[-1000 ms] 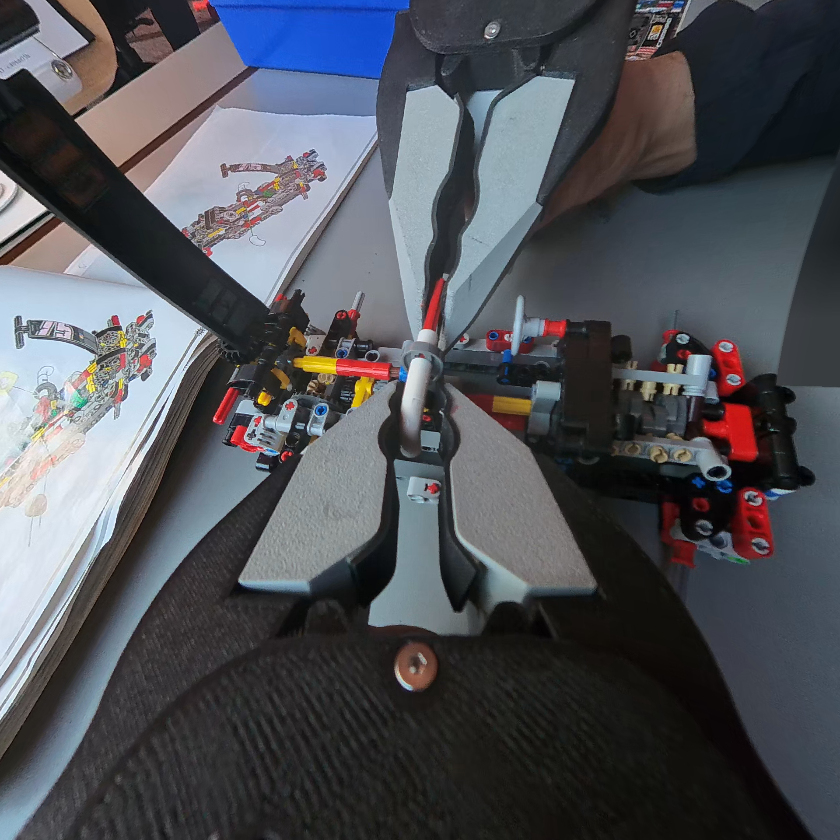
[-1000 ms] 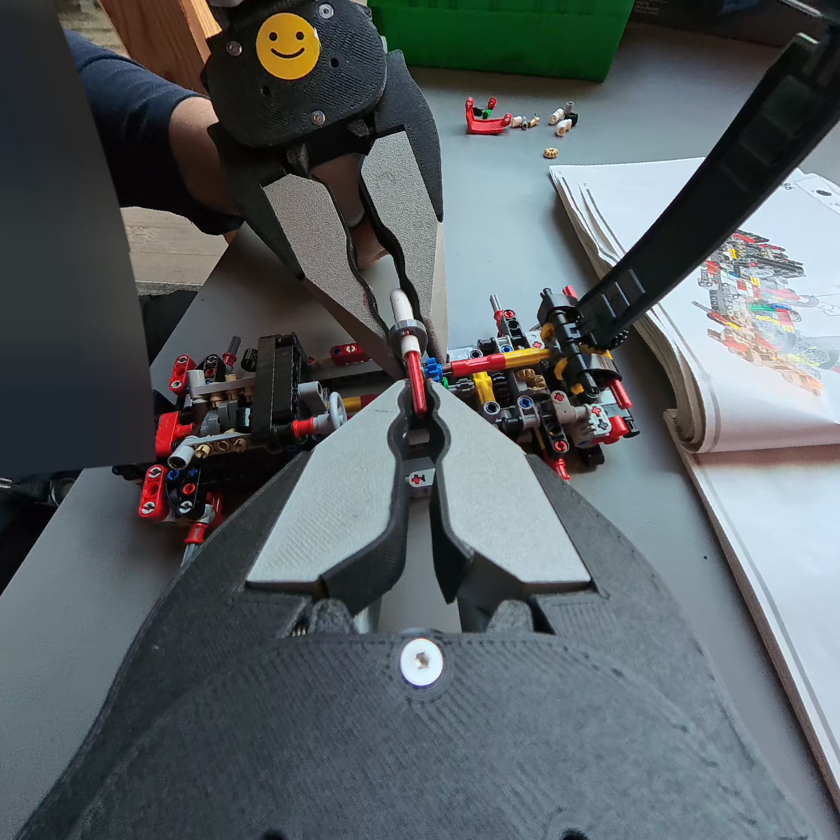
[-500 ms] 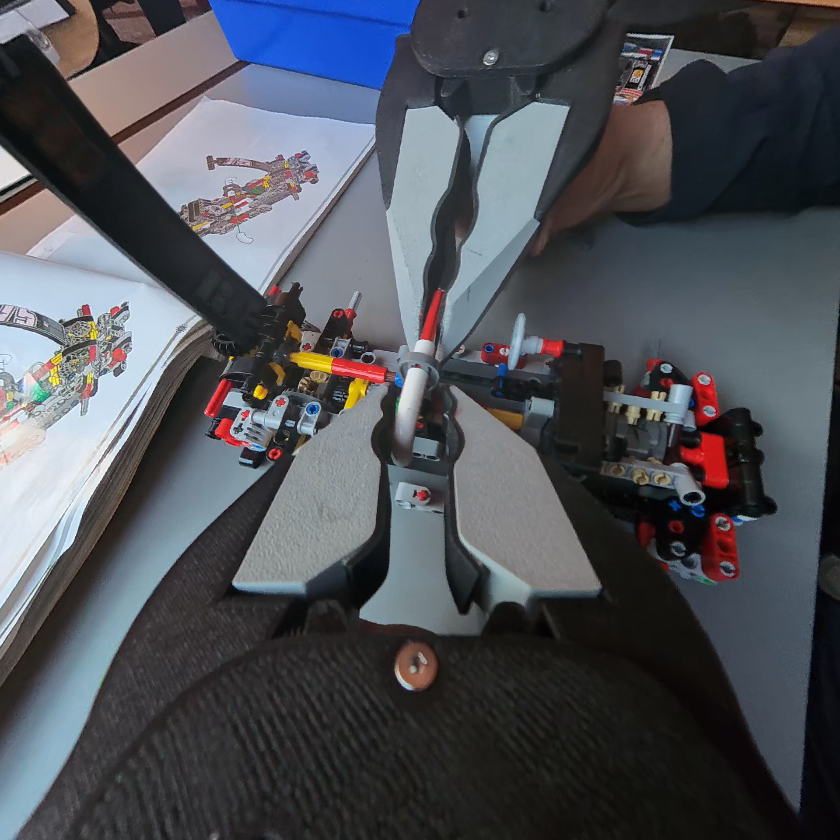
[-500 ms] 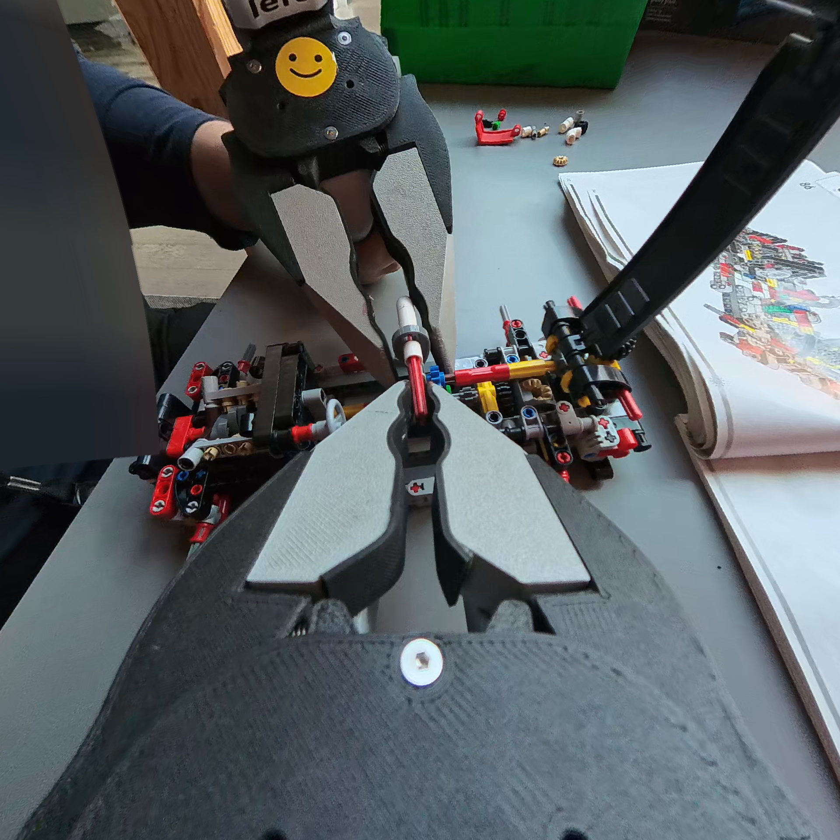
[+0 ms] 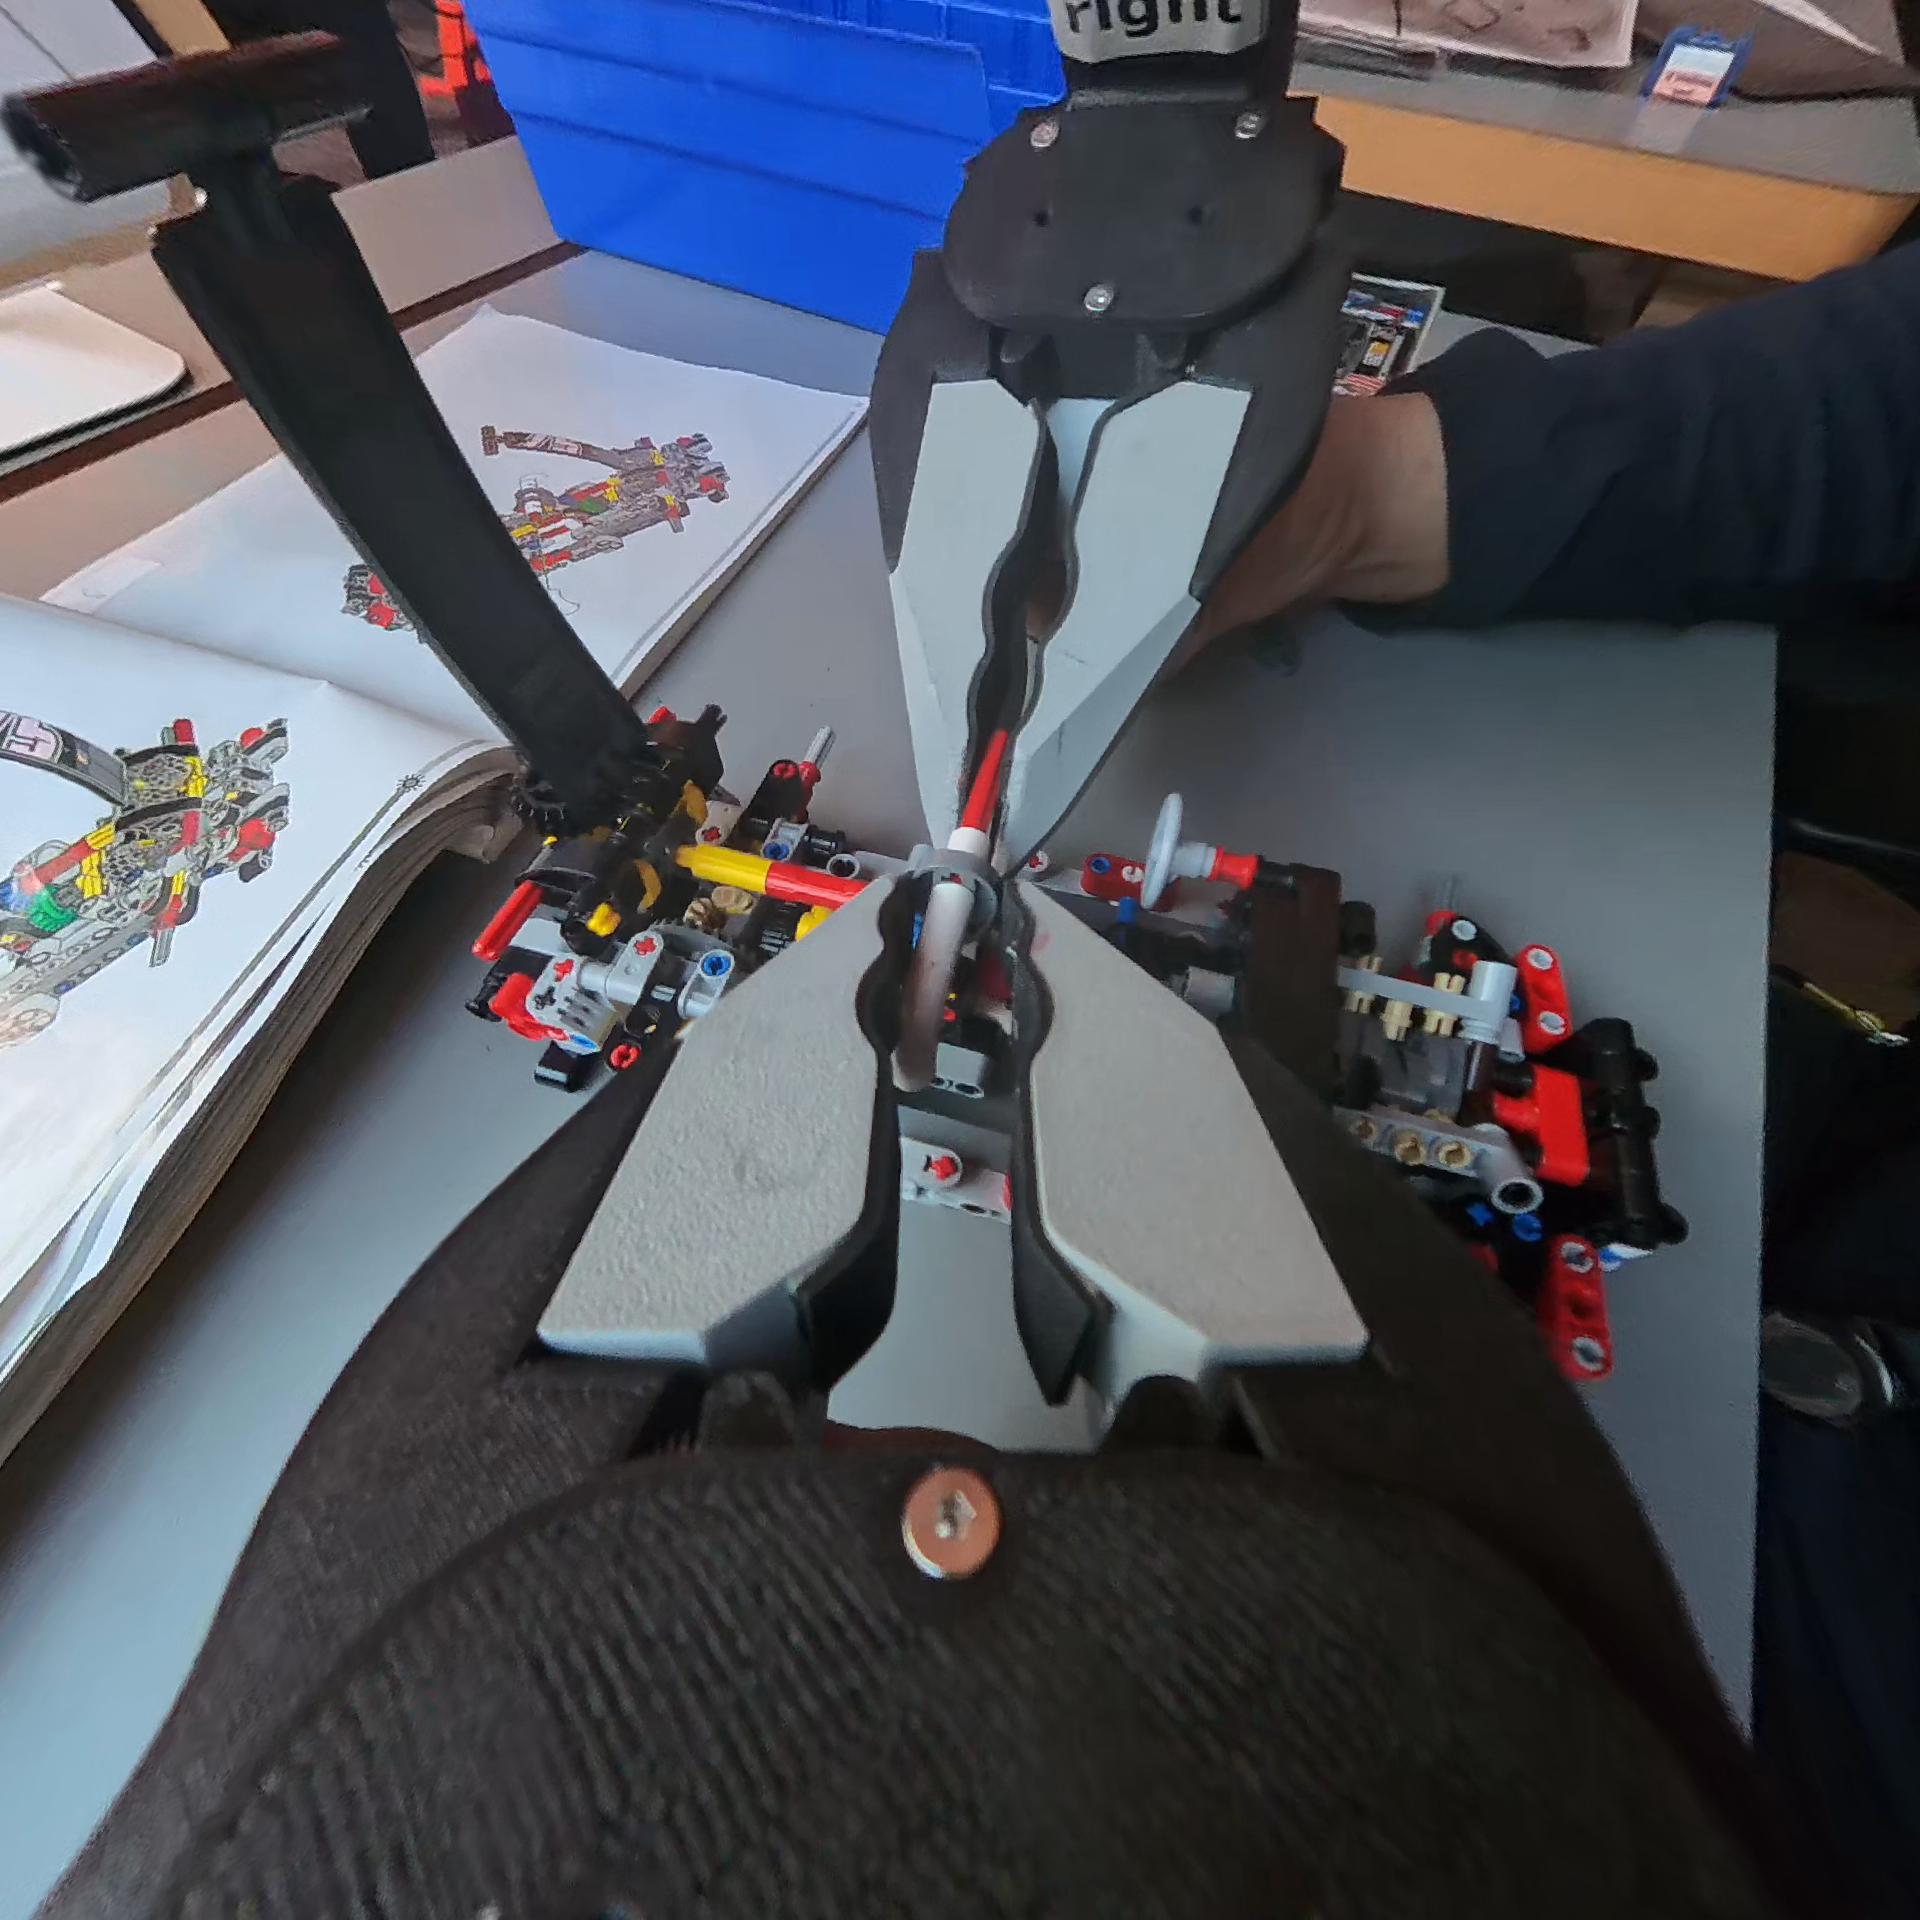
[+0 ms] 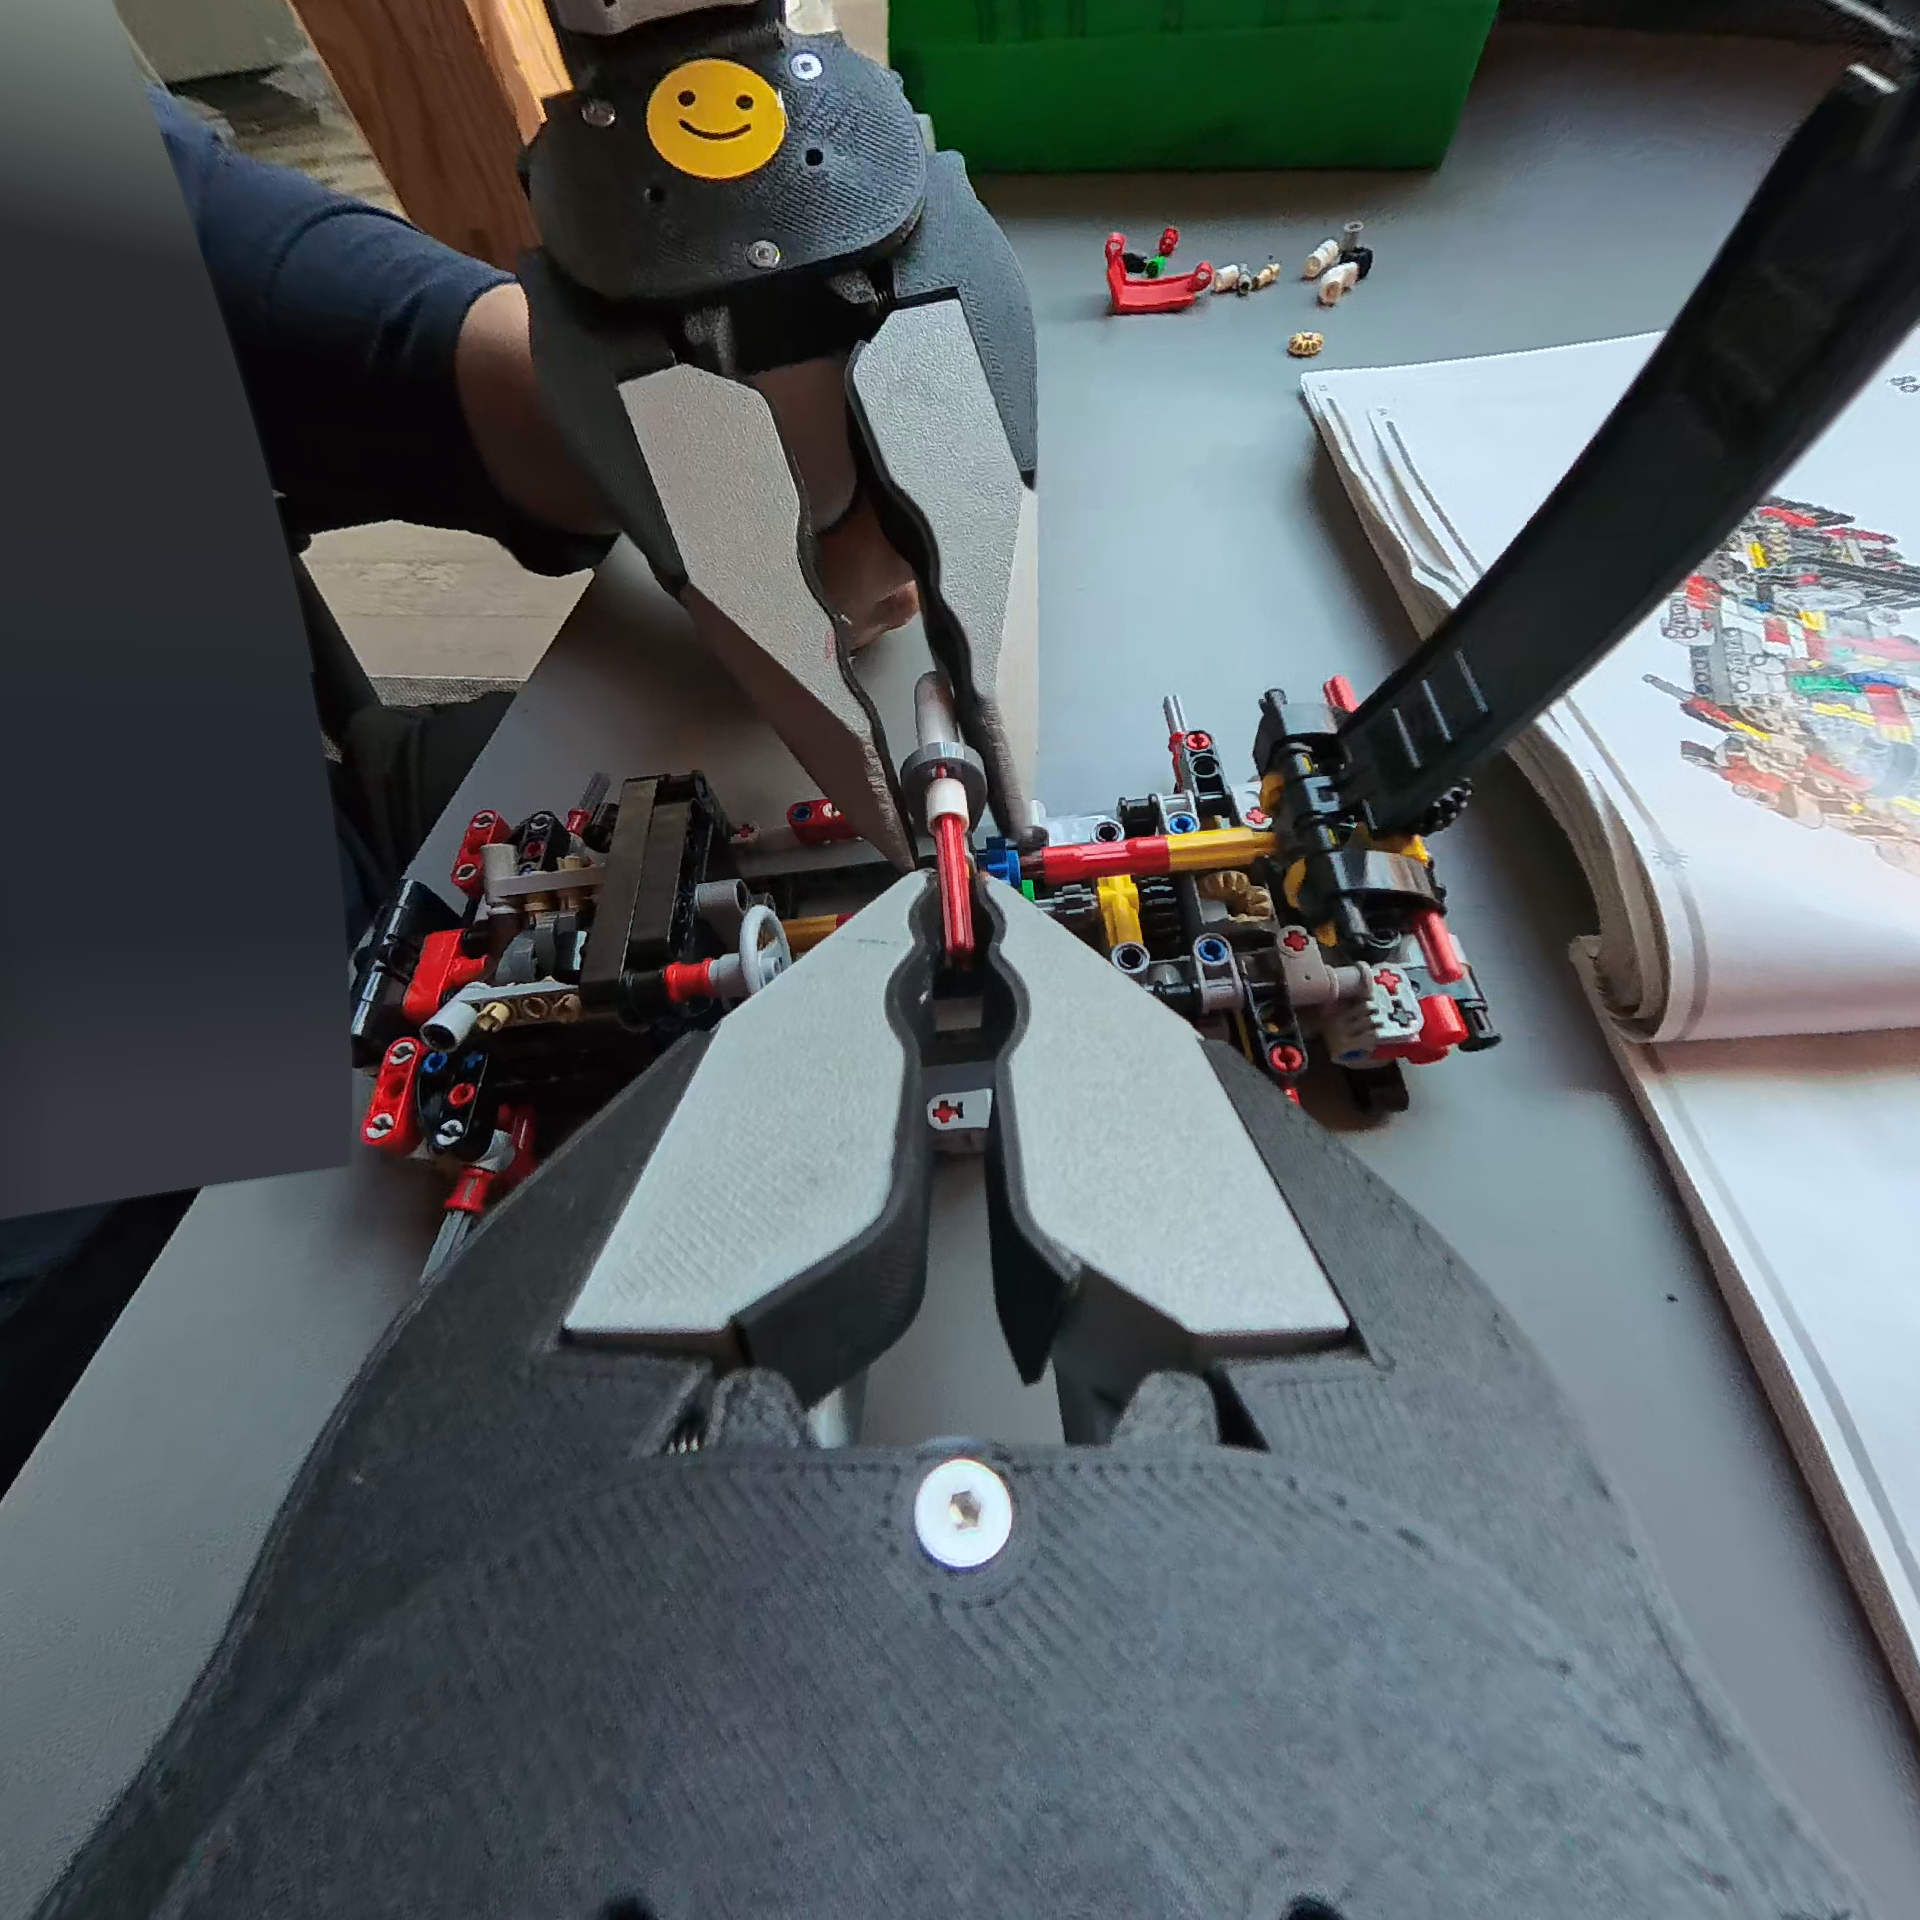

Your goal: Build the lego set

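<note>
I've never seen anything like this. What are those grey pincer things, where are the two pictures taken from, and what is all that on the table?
They are hand-held grippers, one in each of a person's hands, each carrying a camera that looks along its two fingers. So each picture shows its own gripper below and the other one opposite. On the grey table lie a toy-brick model, an open instruction book and loose small parts. The right gripper is shut on a red axle. The left gripper grips a grey tube on the same piece.
</note>
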A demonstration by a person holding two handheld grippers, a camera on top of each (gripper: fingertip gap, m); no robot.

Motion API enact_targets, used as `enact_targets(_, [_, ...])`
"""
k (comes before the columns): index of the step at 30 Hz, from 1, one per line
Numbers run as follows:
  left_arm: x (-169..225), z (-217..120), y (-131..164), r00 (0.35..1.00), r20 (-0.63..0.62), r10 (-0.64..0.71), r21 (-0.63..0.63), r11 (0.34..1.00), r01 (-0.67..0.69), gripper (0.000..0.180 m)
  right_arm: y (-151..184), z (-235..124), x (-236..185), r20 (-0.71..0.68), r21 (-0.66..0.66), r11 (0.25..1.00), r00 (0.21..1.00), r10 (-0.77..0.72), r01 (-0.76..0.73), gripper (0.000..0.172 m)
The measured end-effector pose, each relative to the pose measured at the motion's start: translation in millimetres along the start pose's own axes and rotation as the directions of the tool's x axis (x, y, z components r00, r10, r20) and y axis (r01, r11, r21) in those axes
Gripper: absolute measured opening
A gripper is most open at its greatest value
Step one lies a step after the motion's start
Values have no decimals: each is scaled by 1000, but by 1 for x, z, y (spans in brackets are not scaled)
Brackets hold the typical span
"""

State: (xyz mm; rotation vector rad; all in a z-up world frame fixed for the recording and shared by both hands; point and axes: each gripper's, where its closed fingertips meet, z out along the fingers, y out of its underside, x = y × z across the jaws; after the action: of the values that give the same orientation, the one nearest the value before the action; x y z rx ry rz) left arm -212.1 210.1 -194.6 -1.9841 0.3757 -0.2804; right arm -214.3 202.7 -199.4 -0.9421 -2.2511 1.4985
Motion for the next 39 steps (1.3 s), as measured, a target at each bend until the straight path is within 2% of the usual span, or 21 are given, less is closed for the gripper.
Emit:
enact_targets(5, [2,0,1,998,-67,-18,-6,1000,18,13,0,0,-2,13,-2,1000,1000,-4,4,1])
enact_targets(9, [1,-1,2,993,-45,112,-13,994,-113,13,0,0,-3,23,-4,1000,1000,0,1,1])
enact_targets(16, [3,-2,2,994,-72,78,-7,997,-79,13,0,0,-4,33,-2,1000,999,-3,3,1])
enact_targets(19, [1,-11,-1,994,-66,86,19,996,-85,27,0,1,-7,51,-4,1000,999,-7,8,1])
enact_targets(23, [3,-18,-2,992,-64,110,-5,994,-110,5,0,1,-6,51,-4,1000,999,-6,6,1])
enact_targets(26, [1,-15,3,994,-17,107,-72,992,-108,7,0,1,-6,48,-3,1000,999,-8,8,1])
enact_targets(30, [-1,-10,16,995,-15,98,-172,980,-99,6,0,1,-6,41,-2,1000,999,-15,15,1])
enact_targets(34, [1,-10,13,992,-36,118,-143,982,-122,5,0,1,-6,44,-4,1000,999,-11,12,1])
enact_targets(39, [-1,-10,13,991,5,136,-112,985,-134,5,0,2,-5,37,-3,1000,999,-16,16,1])
